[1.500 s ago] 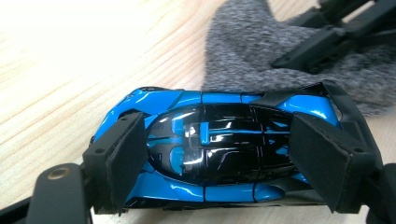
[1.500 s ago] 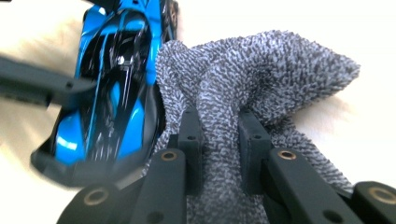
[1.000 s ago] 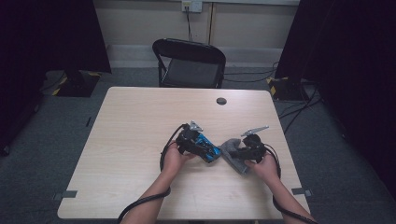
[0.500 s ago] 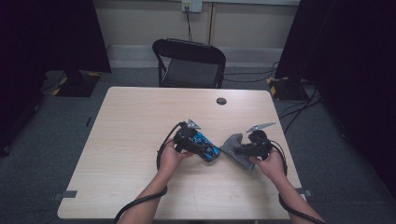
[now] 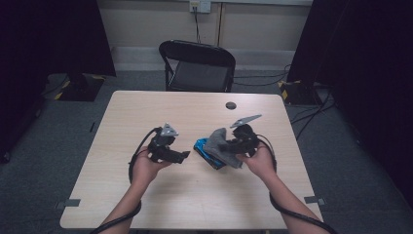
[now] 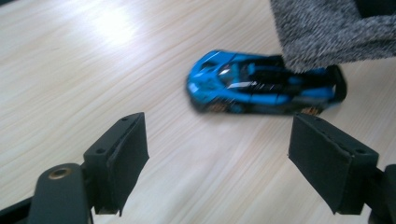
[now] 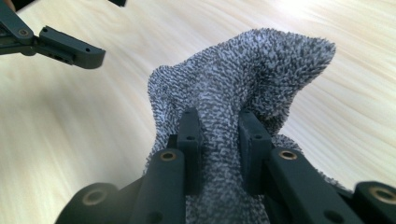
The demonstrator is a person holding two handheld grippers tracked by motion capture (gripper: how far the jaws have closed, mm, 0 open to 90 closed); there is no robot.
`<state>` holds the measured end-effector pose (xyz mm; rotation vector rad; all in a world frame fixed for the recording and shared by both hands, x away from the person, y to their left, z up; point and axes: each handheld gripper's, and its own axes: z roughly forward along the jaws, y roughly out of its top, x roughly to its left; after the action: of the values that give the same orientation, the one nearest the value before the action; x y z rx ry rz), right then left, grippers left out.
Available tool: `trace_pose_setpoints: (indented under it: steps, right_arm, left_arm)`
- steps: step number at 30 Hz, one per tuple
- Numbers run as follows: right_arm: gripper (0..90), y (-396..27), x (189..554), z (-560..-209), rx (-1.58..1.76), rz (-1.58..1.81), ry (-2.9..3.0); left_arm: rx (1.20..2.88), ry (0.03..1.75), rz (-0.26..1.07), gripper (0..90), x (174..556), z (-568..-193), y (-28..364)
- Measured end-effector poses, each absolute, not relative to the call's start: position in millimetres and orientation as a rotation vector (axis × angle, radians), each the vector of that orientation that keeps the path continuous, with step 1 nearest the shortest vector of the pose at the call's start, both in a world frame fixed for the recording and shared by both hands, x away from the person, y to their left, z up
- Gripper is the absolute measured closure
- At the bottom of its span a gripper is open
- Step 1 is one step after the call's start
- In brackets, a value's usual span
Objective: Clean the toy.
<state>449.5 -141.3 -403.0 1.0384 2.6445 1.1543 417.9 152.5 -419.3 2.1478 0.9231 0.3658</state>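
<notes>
A blue toy car (image 5: 208, 152) lies on the wooden table (image 5: 146, 112), partly under a grey knitted cloth (image 5: 220, 145). My right gripper (image 5: 230, 145) is shut on that cloth and holds it off the table; in the right gripper view the cloth (image 7: 243, 84) bunches between the two pads (image 7: 190, 135). My left gripper (image 5: 184, 156) stands open a short way left of the car, nothing between its jaws. In the left gripper view the car (image 6: 261, 84) lies ahead of the spread pads (image 6: 126, 149), its rear end under the cloth's hem (image 6: 327, 32).
A small dark round disc (image 5: 231, 105) lies near the table's far edge. A black folding chair (image 5: 197, 66) stands behind the table. Cables trail from both grippers toward the table's near edge.
Both hands have risen and moved apart. The left gripper has drawn back left off the car. The right gripper has lifted the cloth, uncovering more of the car.
</notes>
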Motion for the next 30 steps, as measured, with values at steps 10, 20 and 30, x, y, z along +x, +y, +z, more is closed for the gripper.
trace_pose_setpoints:
  steps: [10, 20, 30]
  right_arm:
    - [74.1, -42, 440, -432, 0.835, 1.141, 2.824]
    - [73.1, 24, 427, -460, 0.712, 1.095, 2.933]
    - [41.0, 35, 423, -466, 0.704, 1.118, 2.901]
  left_arm:
    - [2.120, 0.988, 0.421, 21.1, 391, -423, 214]
    - [2.070, 1.061, 0.430, 22.0, 376, -434, 253]
    - [2.072, 1.026, 0.429, 22.8, 373, -432, 249]
